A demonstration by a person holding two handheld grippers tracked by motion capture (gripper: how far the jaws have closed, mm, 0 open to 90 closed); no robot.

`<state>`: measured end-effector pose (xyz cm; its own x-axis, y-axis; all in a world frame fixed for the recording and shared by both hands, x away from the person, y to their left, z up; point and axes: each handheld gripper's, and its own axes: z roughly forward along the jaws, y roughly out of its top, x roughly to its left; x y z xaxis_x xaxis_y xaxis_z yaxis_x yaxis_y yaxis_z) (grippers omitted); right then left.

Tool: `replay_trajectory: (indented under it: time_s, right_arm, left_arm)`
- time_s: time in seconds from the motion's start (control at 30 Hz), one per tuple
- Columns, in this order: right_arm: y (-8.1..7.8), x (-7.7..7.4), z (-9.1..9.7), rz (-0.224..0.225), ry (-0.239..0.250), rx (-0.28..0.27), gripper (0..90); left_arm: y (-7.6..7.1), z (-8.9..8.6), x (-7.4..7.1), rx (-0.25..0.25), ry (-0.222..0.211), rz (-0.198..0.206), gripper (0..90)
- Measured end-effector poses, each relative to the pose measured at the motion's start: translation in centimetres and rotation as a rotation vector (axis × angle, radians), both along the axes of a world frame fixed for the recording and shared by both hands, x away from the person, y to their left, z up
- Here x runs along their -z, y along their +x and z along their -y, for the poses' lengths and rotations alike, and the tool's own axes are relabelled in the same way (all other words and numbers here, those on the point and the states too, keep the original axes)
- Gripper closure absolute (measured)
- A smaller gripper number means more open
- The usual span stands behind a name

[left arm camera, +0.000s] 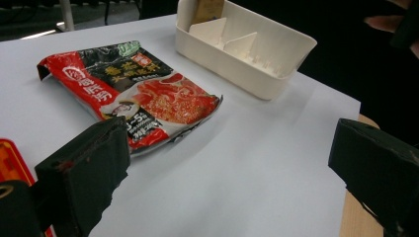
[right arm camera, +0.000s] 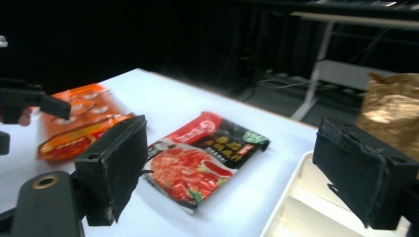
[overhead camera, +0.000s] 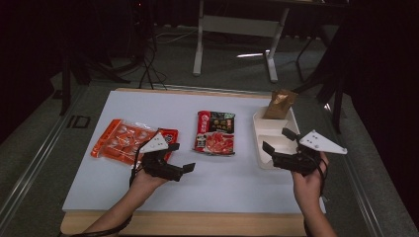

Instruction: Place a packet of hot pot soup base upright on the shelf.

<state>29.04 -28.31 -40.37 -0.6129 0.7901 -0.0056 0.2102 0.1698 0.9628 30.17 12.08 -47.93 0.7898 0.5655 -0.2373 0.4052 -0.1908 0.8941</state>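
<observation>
With both jaws wide open and empty, the left gripper (overhead camera: pixel 179 157) and right gripper (overhead camera: pixel 279 139) flank the red sauce packet (overhead camera: pixel 215 133) lying flat mid-table, apparently approaching; next, one must close on its edge.

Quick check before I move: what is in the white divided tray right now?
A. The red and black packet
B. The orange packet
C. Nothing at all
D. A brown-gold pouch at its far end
D: the brown-gold pouch stands in the far end of the white tray, while the red and black packet and the orange packet lie on the table.
</observation>
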Motion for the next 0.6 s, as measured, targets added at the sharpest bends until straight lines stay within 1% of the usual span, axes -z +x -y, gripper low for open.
replay_trajectory:
  time_s: [0.03, 0.07, 0.1, 0.17, 0.2, 0.23, 0.27, 0.33, 0.47, 0.53, 0.6]
  right_arm:
    - [-0.3, 0.0, -0.1, -0.005, 0.003, -0.004, 13.4]
    - [-0.9, 0.1, -0.3, -0.002, -0.003, -0.005, 13.5]
    - [-1.3, 0.2, -0.4, -0.004, -0.009, -0.006, 13.4]
    - [-1.9, 0.4, -0.4, -0.013, 0.005, -0.011, 13.4]
    - [-2.2, 0.5, -0.3, -0.006, 0.016, -0.013, 13.5]
    - [-2.2, 0.5, -0.3, -0.006, 0.016, -0.013, 13.5]
    - [-2.7, 0.6, -0.1, -0.010, 0.019, -0.017, 13.7]
    - [-3.0, 0.9, 0.0, -0.007, 0.013, -0.007, 13.8]
    - [-3.5, 1.3, 0.1, -0.004, 0.012, -0.009, 13.7]
    - [-4.1, 1.7, 0.2, -0.005, 0.003, -0.013, 13.7]
    - [-4.5, 1.9, 0.2, -0.013, -0.003, -0.017, 13.5]
  left_arm:
    - [0.2, 0.2, -0.1, 0.006, 0.015, 0.004, 2.5]
    - [0.3, 0.3, -0.2, 0.015, 0.016, 0.002, 2.5]
    - [0.5, 0.4, -0.2, 0.020, 0.022, 0.001, 2.5]
    - [0.8, 0.7, -0.5, 0.035, 0.028, 0.002, 2.5]
    - [1.0, 0.9, -0.8, 0.049, 0.042, 0.005, 2.5]
    - [1.0, 0.9, -0.8, 0.049, 0.042, 0.005, 2.5]
    - [1.1, 1.0, -0.9, 0.054, 0.042, 0.004, 2.5]
    - [1.6, 1.1, -1.3, 0.056, 0.052, 0.003, 2.5]
    - [2.2, 1.2, -1.7, 0.055, 0.056, 0.009, 3.7]
    - [2.7, 1.2, -2.0, 0.051, 0.055, 0.013, 3.7]
    - [3.3, 1.4, -2.3, 0.047, 0.058, 0.008, 3.7]
